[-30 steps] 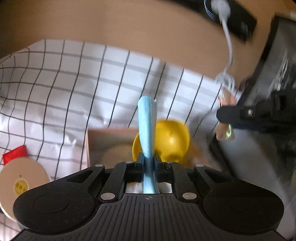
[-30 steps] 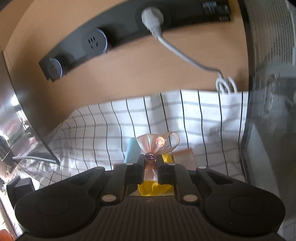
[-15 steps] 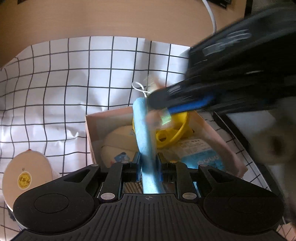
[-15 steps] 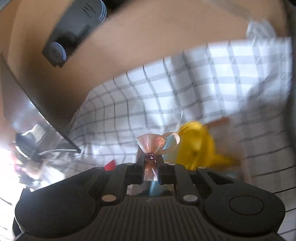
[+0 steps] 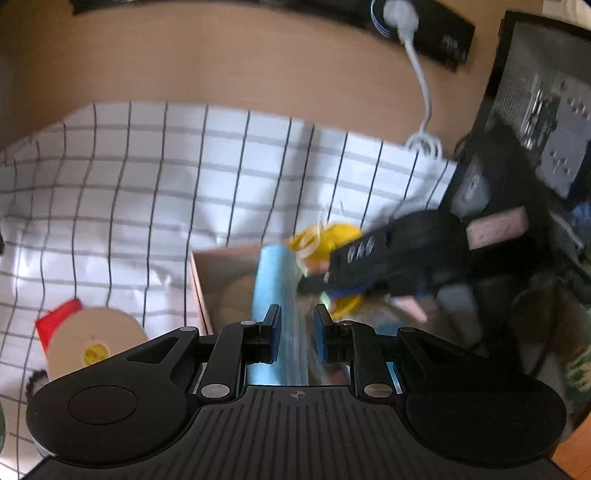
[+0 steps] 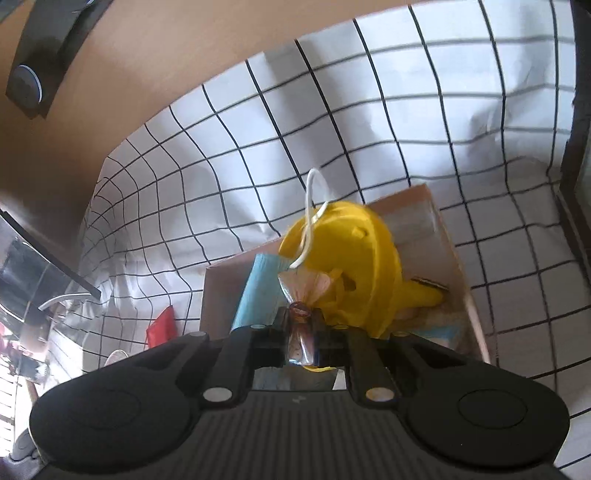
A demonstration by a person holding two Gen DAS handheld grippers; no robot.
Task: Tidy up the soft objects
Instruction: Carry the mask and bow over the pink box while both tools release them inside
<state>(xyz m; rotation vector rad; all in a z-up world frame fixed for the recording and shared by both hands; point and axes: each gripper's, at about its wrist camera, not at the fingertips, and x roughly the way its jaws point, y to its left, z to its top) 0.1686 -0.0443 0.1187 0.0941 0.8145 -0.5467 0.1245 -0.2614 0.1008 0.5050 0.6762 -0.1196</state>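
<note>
A shallow cardboard box [image 6: 458,258] lies on the checked cloth and holds a yellow soft toy [image 6: 343,251], a beige round item [image 5: 231,299] and a blue packet. My left gripper [image 5: 297,319] is over the box with its jaws parted around a light blue folded cloth [image 5: 275,280], which also shows in the right wrist view [image 6: 256,291]. My right gripper [image 6: 301,321] is shut on a small clear pinkish pouch [image 6: 301,291] with a white loop, just above the box. It also shows in the left wrist view [image 5: 306,286], coming in from the right.
A checked cloth [image 5: 147,184] covers the tan table. A round beige disc with a yellow sticker [image 5: 92,343] and a red item [image 5: 57,314] lie left of the box. A black power strip [image 5: 424,22] with a white cable runs along the back. Dark equipment [image 5: 535,129] stands at the right.
My left gripper's jaws have parted from the blue cloth. My right gripper has swung over the box with the pouch and tilted down towards it.
</note>
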